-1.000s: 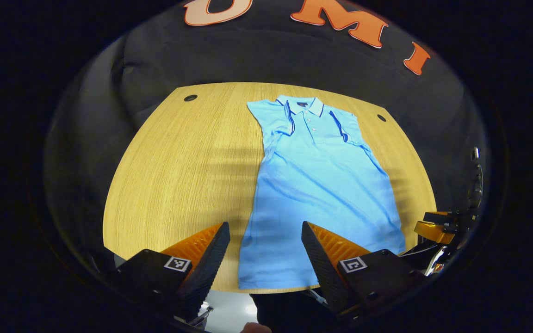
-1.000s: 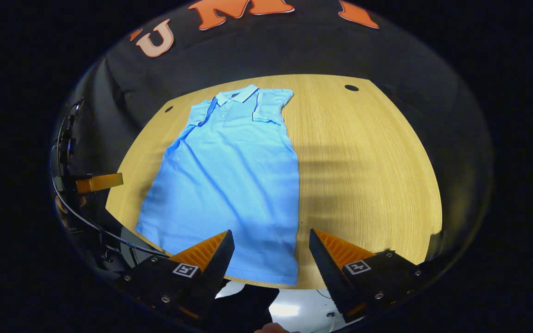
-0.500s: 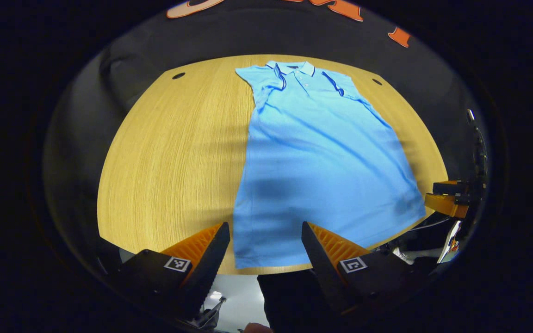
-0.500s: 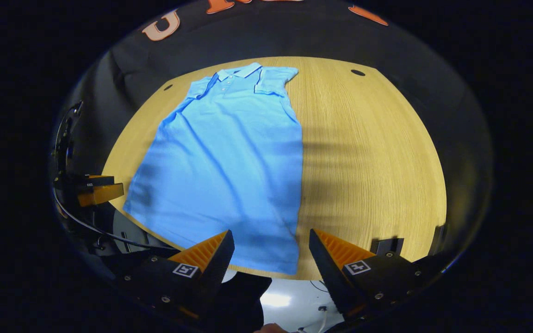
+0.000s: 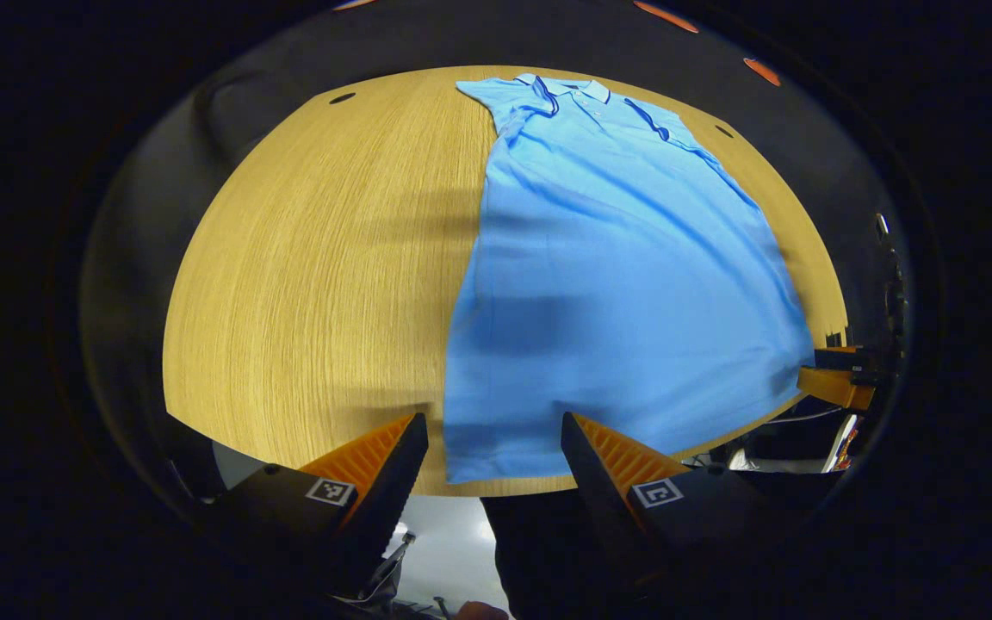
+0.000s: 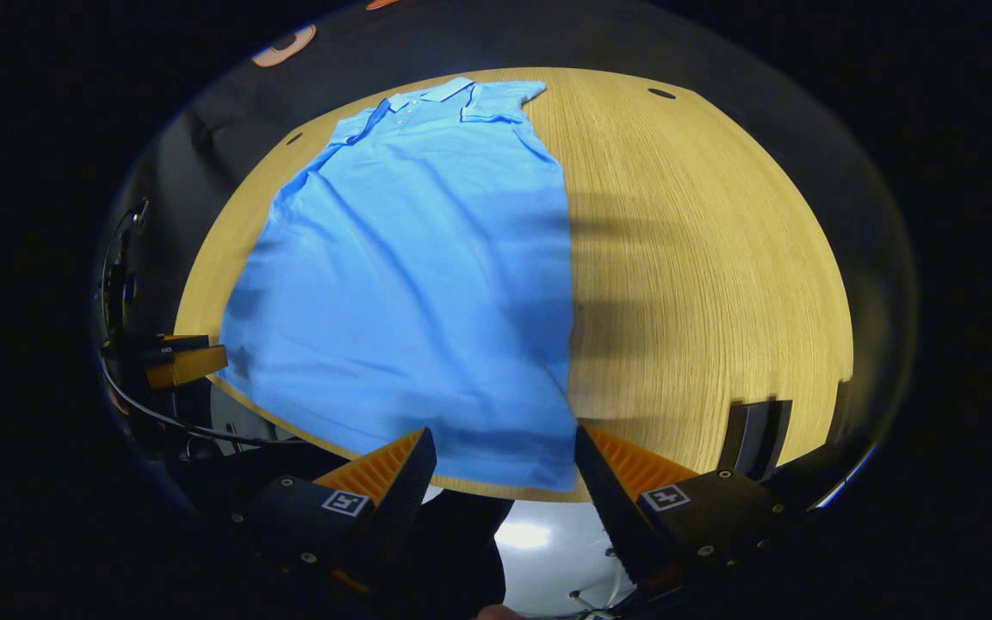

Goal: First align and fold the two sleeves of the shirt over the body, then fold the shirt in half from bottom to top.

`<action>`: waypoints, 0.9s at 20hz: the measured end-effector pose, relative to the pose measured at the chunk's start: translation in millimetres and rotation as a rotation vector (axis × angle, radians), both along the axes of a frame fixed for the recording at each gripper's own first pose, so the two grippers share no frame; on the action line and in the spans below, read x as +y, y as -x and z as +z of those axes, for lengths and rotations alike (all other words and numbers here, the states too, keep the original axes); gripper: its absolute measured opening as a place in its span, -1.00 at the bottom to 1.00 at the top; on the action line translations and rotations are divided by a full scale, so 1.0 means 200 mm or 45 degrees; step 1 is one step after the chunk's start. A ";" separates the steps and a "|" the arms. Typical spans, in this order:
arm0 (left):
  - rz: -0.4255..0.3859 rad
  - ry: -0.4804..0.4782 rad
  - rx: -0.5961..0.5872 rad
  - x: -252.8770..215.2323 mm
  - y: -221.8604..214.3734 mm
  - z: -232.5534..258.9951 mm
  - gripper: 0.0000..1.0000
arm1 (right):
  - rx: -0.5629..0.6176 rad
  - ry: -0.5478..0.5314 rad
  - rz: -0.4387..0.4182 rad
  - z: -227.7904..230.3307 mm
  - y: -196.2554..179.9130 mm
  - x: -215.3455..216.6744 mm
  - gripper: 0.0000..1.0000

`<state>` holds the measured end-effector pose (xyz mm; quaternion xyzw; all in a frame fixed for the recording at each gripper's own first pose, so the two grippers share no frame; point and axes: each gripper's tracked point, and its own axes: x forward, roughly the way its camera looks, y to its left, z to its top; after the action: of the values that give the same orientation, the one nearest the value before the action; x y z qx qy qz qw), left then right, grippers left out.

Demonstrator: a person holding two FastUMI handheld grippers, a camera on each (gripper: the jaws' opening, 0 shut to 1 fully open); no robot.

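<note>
So I've got the blue polo shirt (image 5: 616,258) lying flat on the wooden bench (image 5: 315,275), collar at the far side, both sleeves folded in over the body and the hem right along the near edge. My left gripper (image 5: 494,448) sits over the hem's left corner and my right gripper (image 6: 505,461) over the right corner. Both sets of fingers are spread apart, holding nothing.

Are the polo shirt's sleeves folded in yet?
Yes: both sleeves lie over the blue polo shirt, leaving straight side edges. The body lies spread full length on the table.
</note>
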<state>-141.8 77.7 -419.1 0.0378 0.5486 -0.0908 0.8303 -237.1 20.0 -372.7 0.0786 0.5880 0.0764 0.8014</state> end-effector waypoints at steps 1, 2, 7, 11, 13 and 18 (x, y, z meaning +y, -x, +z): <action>-0.012 -0.002 0.006 0.00 0.00 -0.01 1.00 | -0.001 0.013 -0.008 -0.01 0.00 0.00 0.97; -0.022 -0.009 0.010 0.00 0.01 -0.02 1.00 | 0.006 0.016 -0.011 -0.02 0.00 0.00 0.97; -0.047 -0.016 0.037 -0.02 0.03 -0.08 1.00 | 0.011 0.077 0.047 -0.04 0.02 -0.01 0.92; -0.075 -0.059 0.021 -0.02 0.02 -0.08 0.99 | 0.011 0.138 0.084 -0.06 0.02 -0.01 0.92; -0.061 -0.058 0.037 -0.02 0.02 -0.08 0.99 | -0.001 0.149 0.101 -0.05 0.01 0.00 0.89; 0.000 -0.033 -0.010 -0.09 -0.01 -0.07 0.30 | -0.076 0.098 -0.008 -0.04 -0.06 0.03 -0.22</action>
<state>-139.7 59.3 -433.4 0.0489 0.5465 -0.0835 0.8319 -224.2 26.7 -381.5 0.0471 0.5661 0.0536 0.8213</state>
